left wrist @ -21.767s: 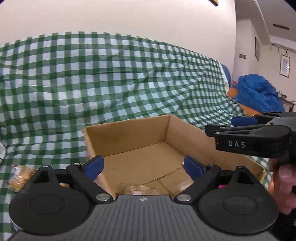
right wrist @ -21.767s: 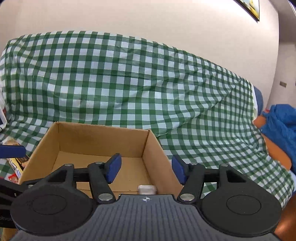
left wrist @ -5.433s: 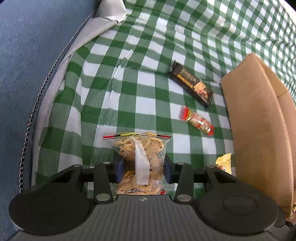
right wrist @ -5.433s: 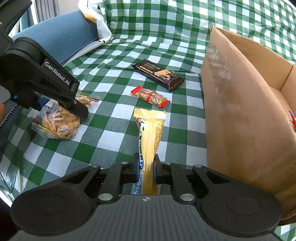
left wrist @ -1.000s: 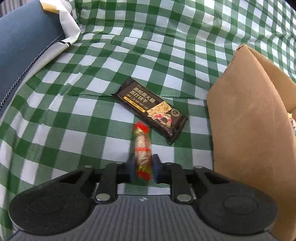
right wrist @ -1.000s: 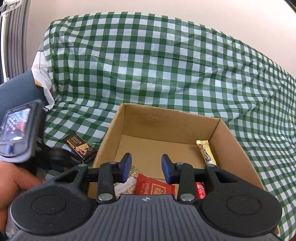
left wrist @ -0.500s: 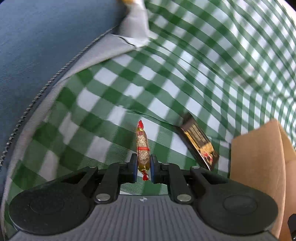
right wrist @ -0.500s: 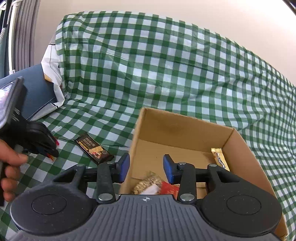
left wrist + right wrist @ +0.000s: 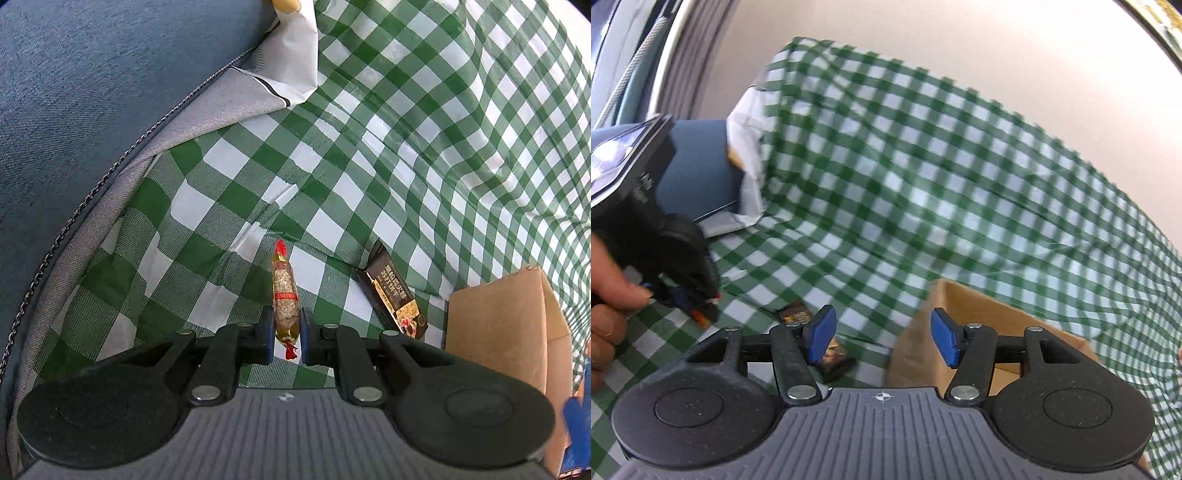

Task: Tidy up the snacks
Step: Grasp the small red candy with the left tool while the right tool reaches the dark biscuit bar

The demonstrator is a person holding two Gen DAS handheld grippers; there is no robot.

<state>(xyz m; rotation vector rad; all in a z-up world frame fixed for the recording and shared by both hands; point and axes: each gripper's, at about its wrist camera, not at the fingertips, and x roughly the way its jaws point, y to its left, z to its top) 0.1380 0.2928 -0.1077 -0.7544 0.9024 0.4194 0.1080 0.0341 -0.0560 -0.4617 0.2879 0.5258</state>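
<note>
Cardboard: one box (image 9: 506, 325) at right, one dark bar (image 9: 395, 295) beside it. Our left gripper (image 9: 287, 334) pinches one peanut pack (image 9: 284, 295); our right gripper (image 9: 881, 338), empty, is opening.

A slim peanut snack pack (image 9: 284, 295), clear film over pale nuts with a red band round its middle and red crimped ends, is held off the green-checked cloth (image 9: 229, 192), pinched near its lower end and standing nearly upright in the left wrist view. Just to its right a dark brown cracker bar (image 9: 393, 293) with gold lettering and a picture of crackers lies flat on the cloth, slanted, its near end close to the cardboard box (image 9: 498, 325). The box is plain brown, open at the top, and sits on the cloth; its contents cannot be seen.
</note>
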